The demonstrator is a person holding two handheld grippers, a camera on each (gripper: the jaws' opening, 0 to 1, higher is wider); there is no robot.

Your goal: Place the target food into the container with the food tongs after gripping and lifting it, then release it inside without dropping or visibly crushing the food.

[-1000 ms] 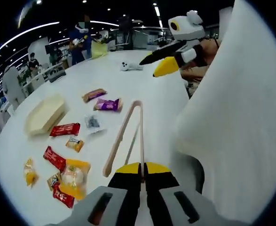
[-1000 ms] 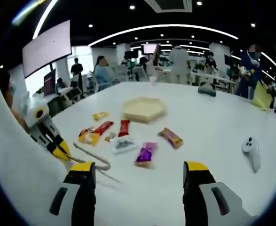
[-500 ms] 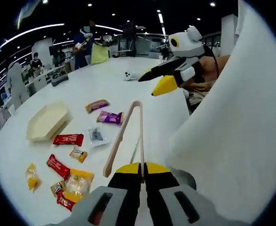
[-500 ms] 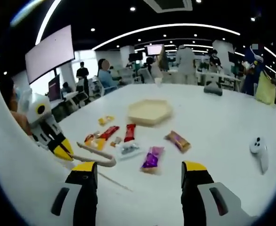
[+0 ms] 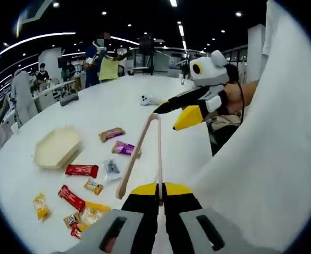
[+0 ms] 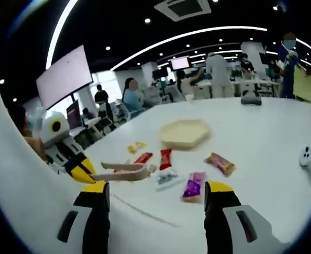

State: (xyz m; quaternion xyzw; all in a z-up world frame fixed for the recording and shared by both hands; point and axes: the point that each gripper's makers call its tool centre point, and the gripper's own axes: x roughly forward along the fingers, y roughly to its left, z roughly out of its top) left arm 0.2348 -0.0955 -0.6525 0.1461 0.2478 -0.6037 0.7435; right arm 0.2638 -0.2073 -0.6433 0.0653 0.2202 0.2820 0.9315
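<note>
The left claw [image 5: 159, 197] is clamped on the food tongs [image 5: 142, 151] — they rise up frame centre. The right claw [image 6: 156, 197] is wide apart, holding nothing. Wrapped snacks [image 5: 81, 170] and the hexagonal container [image 5: 56, 147] sit on the counter [image 5: 118, 108] at left.

Grey gripper bodies with black jaws capped in yellow: left gripper [image 5: 159, 194] at six o'clock, right gripper [image 6: 158, 191] likewise. White sleeve [image 5: 266, 137] at three o'clock.
</note>
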